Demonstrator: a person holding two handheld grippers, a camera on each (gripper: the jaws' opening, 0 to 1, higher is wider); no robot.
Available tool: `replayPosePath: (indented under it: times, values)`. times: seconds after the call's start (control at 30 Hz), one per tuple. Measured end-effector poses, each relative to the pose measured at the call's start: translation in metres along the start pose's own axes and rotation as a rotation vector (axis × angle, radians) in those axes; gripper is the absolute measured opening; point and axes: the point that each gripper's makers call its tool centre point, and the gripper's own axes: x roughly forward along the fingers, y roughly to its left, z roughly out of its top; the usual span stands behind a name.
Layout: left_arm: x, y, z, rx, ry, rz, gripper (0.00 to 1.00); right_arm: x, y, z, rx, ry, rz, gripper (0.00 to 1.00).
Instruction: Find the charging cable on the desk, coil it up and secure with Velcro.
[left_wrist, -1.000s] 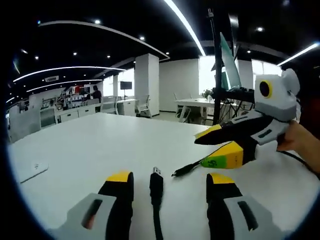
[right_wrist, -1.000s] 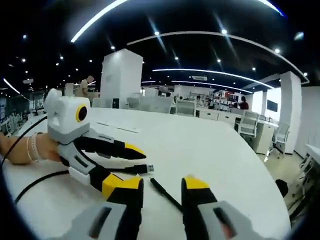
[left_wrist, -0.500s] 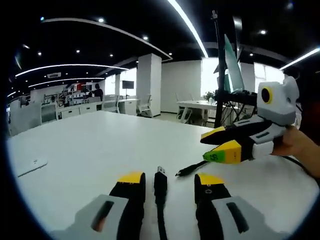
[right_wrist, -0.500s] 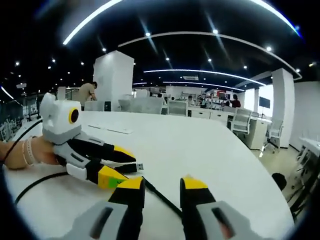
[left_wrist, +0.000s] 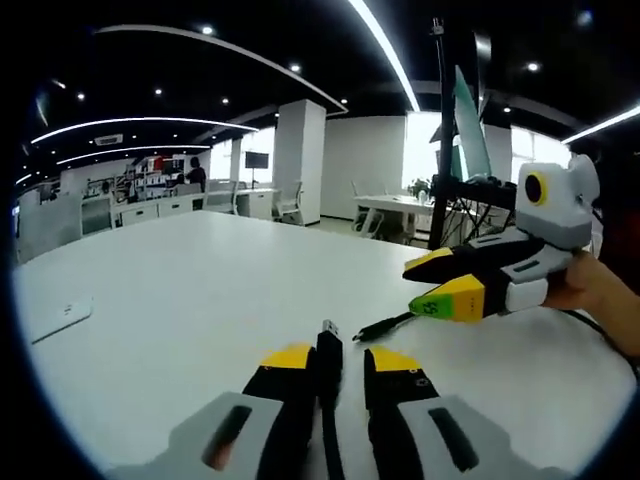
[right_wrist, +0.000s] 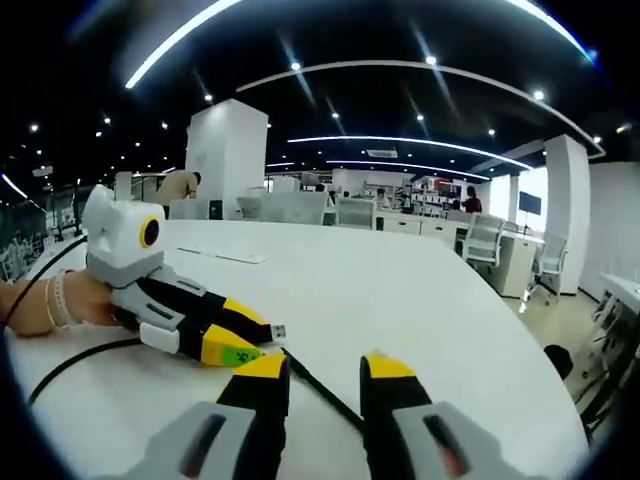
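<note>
Since a second ago the jaws of the left gripper (left_wrist: 338, 362) have been drawn together from a wide spread until they pinch the charging cable (left_wrist: 327, 400) just behind its USB plug (left_wrist: 328, 337), which pokes out forward between the yellow tips. In the right gripper view the right gripper (right_wrist: 318, 368) is seen with its jaws spread, the black cable (right_wrist: 318, 388) running on the white desk (right_wrist: 400, 290) through the gap between them, untouched; its other, slimmer plug (left_wrist: 362, 334) is seen in the left gripper view lying on the desk just beside the left gripper's tips and under the right gripper (left_wrist: 455, 287). In the right gripper view the left gripper (right_wrist: 238, 338) is seen shut on the plug end, with the person's hand (right_wrist: 70, 298) behind it and more cable trailing off to the left.

The step in hand is judged to be taking hold of both ends before coiling. The left grip should be kept firm and close to the plug so the cable cannot slide; the right jaws are best closed on the cable itself, low to the desk, and the loops then laid even and loose. No Velcro strap can be made out on the cable. Farther off, a flat white object (left_wrist: 58, 318) lies near the desk edge, with office desks and chairs beyond
</note>
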Motion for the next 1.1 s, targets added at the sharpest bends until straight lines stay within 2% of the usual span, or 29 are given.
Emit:
replayPosePath:
  times: [0.1,0.33,0.4,0.57,0.83,1.1]
  values:
    - [0.000,0.002,0.000,0.007,0.003,0.009,0.12,0.000,0.001,-0.001,-0.005,0.003,0.004,0.29]
    - [0.000,0.001,0.001,0.046,0.022,0.010,0.11,0.003,0.003,-0.004,-0.025,0.022,0.039,0.29]
    - [0.000,0.001,0.001,0.050,0.026,0.008,0.11,0.004,0.007,-0.008,-0.058,0.045,0.061,0.29]
    - [0.000,0.000,0.001,0.087,0.041,0.003,0.08,0.008,0.014,-0.010,-0.075,0.066,0.086,0.29]
    - [0.000,0.000,0.000,0.081,0.042,0.004,0.08,0.012,0.022,-0.011,-0.093,0.079,0.096,0.27]
    - [0.000,0.001,-0.002,0.060,0.041,-0.001,0.08,0.024,0.017,-0.017,-0.093,0.128,0.097,0.26]
